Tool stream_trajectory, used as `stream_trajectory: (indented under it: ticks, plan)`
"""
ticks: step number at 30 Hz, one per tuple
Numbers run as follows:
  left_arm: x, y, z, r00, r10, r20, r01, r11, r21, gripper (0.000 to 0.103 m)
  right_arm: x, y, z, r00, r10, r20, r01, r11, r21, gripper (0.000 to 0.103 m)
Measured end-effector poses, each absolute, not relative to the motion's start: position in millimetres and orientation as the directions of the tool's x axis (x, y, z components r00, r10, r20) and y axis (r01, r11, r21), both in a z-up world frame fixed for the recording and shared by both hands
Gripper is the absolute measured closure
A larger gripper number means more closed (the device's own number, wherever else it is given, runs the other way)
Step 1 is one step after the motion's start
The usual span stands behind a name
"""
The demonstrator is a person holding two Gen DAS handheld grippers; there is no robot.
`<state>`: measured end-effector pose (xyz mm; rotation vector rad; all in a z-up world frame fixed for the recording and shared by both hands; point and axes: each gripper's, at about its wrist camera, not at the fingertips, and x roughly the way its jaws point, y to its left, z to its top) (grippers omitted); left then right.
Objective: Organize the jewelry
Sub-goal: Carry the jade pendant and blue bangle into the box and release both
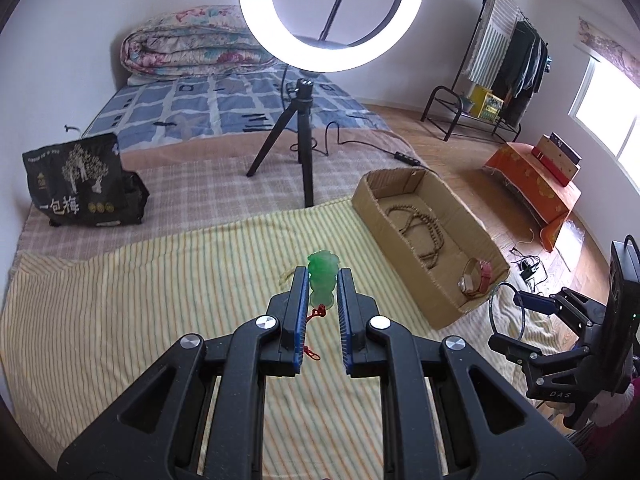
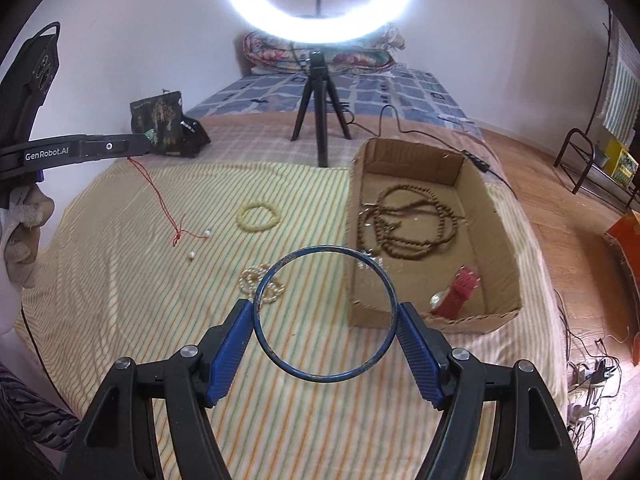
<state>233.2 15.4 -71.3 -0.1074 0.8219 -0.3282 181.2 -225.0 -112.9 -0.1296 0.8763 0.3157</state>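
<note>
Two grippers, each loaded: left gripper (image 1: 324, 280) clamped on a green jade pendant (image 1: 322, 280), long axis along the fingers, red cord (image 2: 160, 204) trailing down; right gripper (image 2: 325, 312) pinching a blue bangle (image 2: 325, 314) across its width, near the cardboard box's (image 2: 352, 216) front left corner, above the striped blanket (image 2: 160, 280).

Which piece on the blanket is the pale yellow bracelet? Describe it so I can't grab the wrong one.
Start at the cardboard box on the striped blanket. Left of the box's far end, a small closed loop lies flat: the pale yellow bracelet. Unlike the tangled pearl strand nearer the right gripper, it is one neat, plain ring, apart from the red cord.
</note>
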Motion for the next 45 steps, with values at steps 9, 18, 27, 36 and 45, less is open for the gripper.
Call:
stream_trajectory:
  ticks: [9, 18, 27, 36, 45]
  plan:
    - [254.9, -15.2, -53.6, 0.643, -0.367, -0.672, 0.289, 0.929, -0.231, 0.091, 198.0, -250.5, -106.1, 0.614, 0.200, -0.763, -0.286, 0.958, 0.021, 0.029]
    - [280.4, -47.0, -42.6, 0.645, -0.387, -0.659, 0.321, 0.920, -0.226, 0.091, 208.4, -259.5, -107.6, 0.617, 0.191, -0.763, -0.272, 0.962, 0.022, 0.029]
    - [308.2, -85.9, -33.9, 0.643, -0.409, -0.647, 0.363, 0.907, -0.212, 0.091, 222.9, -260.0, -113.2, 0.603, 0.187, -0.776, -0.263, 0.964, 0.028, 0.029]
    - [330.9, -127.0, -31.0, 0.633, -0.430, -0.643, 0.401, 0.893, -0.202, 0.091, 234.8, -267.0, -116.1, 0.603, 0.181, -0.777, -0.243, 0.969, 0.037, 0.029]
    - [347.2, -156.2, -49.5, 0.613, -0.440, -0.657, 0.408, 0.888, -0.213, 0.091, 244.5, -282.1, -124.6, 0.596, 0.163, -0.786, -0.212, 0.976, 0.041, 0.029]
